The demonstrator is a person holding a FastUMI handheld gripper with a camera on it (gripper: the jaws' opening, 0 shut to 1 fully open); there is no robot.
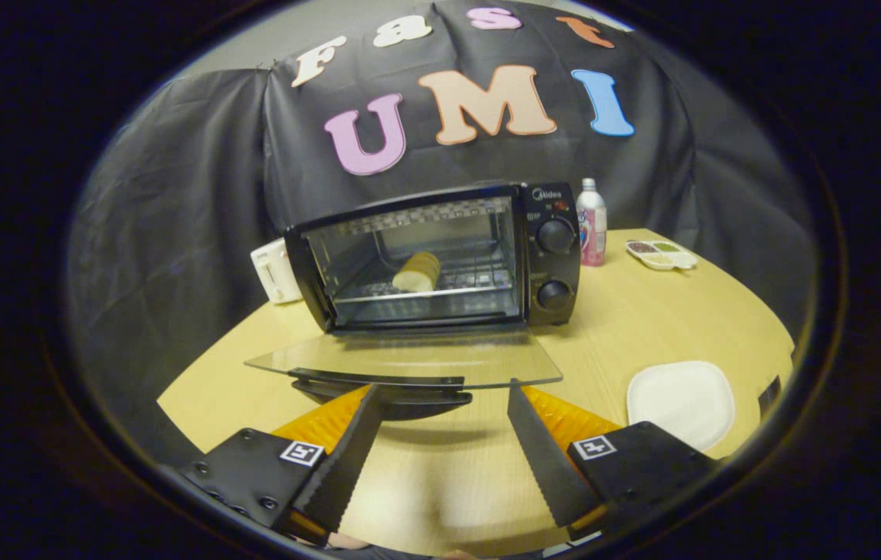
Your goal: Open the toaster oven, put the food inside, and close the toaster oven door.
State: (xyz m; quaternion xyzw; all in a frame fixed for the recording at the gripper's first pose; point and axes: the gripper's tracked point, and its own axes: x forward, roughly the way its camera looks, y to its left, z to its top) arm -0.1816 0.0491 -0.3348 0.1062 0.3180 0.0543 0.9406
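Tabletop [642, 311]: bread [417, 271] inside open toaster oven [440, 257], seemingly beyond spread hand-held gripper [444, 389].

A fisheye camera riding on the tool [444, 389] looks forward along its two spread fingers, low over the table [642, 311], squarely facing the near toaster oven [440, 257] and its lowered glass door [409, 362], the booth wall behind.

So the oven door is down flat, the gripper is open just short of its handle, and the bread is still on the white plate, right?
Not quite. The gripper view shows the bread on the rack inside the toaster oven; the white plate is bare. Door down and gripper open are right.
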